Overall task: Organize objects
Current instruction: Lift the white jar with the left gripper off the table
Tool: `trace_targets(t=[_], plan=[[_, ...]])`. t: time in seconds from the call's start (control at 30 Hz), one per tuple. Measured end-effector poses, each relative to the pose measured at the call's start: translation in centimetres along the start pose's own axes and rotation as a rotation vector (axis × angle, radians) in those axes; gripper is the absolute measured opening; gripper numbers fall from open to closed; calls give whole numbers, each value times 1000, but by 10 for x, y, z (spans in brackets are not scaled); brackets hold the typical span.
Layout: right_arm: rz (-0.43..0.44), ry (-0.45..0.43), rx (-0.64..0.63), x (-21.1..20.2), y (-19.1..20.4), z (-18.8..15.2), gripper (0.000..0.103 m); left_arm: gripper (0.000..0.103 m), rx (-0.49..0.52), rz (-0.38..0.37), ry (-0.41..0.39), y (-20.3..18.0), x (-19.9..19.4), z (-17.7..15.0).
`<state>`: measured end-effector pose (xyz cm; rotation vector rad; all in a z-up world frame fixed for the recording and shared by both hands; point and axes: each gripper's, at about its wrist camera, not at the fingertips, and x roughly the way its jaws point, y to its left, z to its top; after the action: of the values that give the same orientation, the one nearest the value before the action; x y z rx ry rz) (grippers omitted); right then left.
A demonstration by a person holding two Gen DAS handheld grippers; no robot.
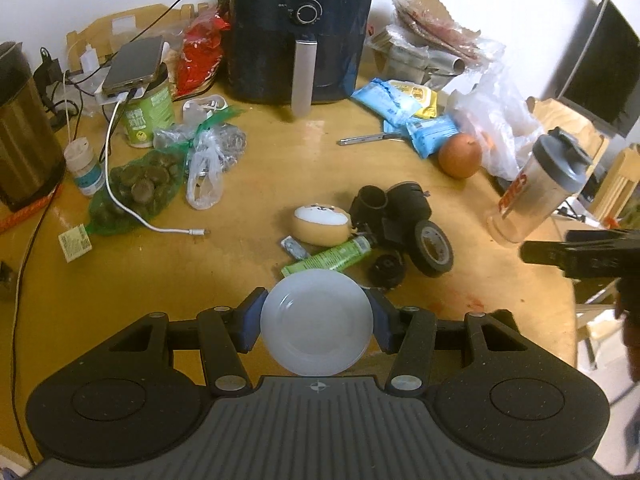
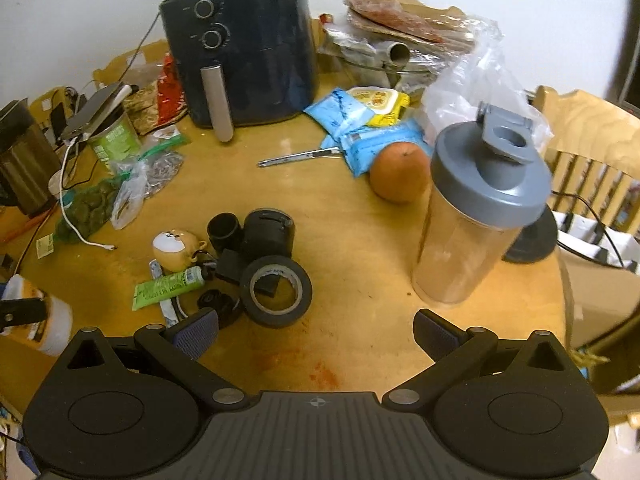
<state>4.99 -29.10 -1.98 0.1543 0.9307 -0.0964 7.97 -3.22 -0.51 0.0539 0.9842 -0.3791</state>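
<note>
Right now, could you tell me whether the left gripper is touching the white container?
Touching. The left wrist view shows the left gripper with both blue pads pressed against opposite sides of the white container, no gap visible.

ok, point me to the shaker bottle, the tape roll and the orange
shaker bottle (image 2: 460, 248), right wrist view, on its clear body below the grey lid
tape roll (image 2: 276, 290), right wrist view, on its black front rim
orange (image 2: 398, 172), right wrist view, on the middle of its peel

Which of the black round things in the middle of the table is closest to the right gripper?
The black tape roll, lying flat just ahead of the right gripper; the two black cylinders stand farther back.
</note>
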Motion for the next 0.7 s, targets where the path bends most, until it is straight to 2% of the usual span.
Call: trace_targets(t=[0.33, 0.6, 0.7], plan=[[77, 16, -86, 39, 0, 2, 103, 52, -59, -23, 1, 4, -18, -14], [172, 52, -94, 80, 10, 10, 102, 52, -108, -19, 13, 13, -22, -24], [192, 76, -84, 98, 13, 14, 97, 52, -122, -14, 15, 17, -23, -27]])
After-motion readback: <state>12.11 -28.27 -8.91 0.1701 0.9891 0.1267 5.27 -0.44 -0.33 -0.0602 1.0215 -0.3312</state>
